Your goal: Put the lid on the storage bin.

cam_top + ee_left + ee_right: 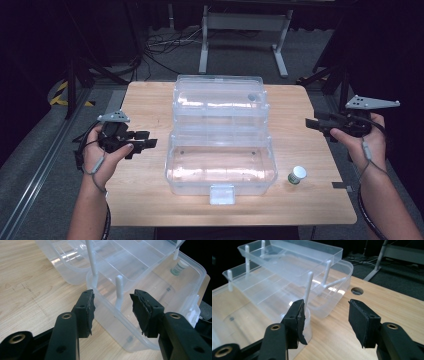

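Clear plastic organizer box (pixel 221 150) sits open mid-table, between the left gripper (pixel 148 143) and right gripper (pixel 311 124), both gaping, empty. Approach level, squarely; the tiers look wobbly.

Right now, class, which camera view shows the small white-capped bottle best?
The high view: the small white-capped bottle stands in plain sight on the wooden table, right of the clear plastic box. The left gripper view shows it blurred through the box walls.
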Action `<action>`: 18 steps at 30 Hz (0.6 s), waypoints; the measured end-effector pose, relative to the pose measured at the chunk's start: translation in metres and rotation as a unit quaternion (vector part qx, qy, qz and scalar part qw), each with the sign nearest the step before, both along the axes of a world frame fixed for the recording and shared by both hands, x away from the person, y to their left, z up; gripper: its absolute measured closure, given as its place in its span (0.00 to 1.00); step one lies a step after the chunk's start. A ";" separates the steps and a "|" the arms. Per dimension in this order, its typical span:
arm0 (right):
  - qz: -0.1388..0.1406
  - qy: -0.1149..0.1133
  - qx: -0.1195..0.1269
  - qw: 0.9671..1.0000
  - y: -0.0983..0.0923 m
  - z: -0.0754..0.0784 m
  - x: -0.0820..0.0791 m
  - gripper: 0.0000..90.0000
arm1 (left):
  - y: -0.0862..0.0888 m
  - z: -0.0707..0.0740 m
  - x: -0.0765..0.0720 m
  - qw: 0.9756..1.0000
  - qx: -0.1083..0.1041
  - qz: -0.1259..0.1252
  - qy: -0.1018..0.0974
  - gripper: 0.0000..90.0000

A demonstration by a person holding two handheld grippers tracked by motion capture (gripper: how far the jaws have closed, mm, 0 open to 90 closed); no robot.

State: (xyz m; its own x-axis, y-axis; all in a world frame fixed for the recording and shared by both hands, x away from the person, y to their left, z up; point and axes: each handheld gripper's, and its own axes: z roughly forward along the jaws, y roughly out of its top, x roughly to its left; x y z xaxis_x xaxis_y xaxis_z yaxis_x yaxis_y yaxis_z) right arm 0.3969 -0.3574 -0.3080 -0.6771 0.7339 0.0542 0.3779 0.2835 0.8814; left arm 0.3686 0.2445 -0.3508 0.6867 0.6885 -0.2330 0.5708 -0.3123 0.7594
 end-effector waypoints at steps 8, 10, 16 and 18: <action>0.010 0.006 0.009 1.000 -0.008 -0.010 -0.012 0.53 | -0.003 0.000 -0.002 1.000 0.003 -0.007 0.001 0.58; 0.017 0.008 0.008 1.000 -0.008 -0.015 -0.014 0.53 | -0.003 0.000 -0.002 1.000 0.005 -0.006 0.001 0.58; 0.027 0.000 0.034 0.999 -0.006 -0.021 -0.021 0.53 | -0.002 0.000 -0.002 1.000 0.006 -0.005 0.002 0.58; 0.024 -0.005 0.045 0.999 -0.006 -0.022 -0.023 0.53 | -0.002 0.000 -0.003 1.000 0.004 -0.005 0.003 0.58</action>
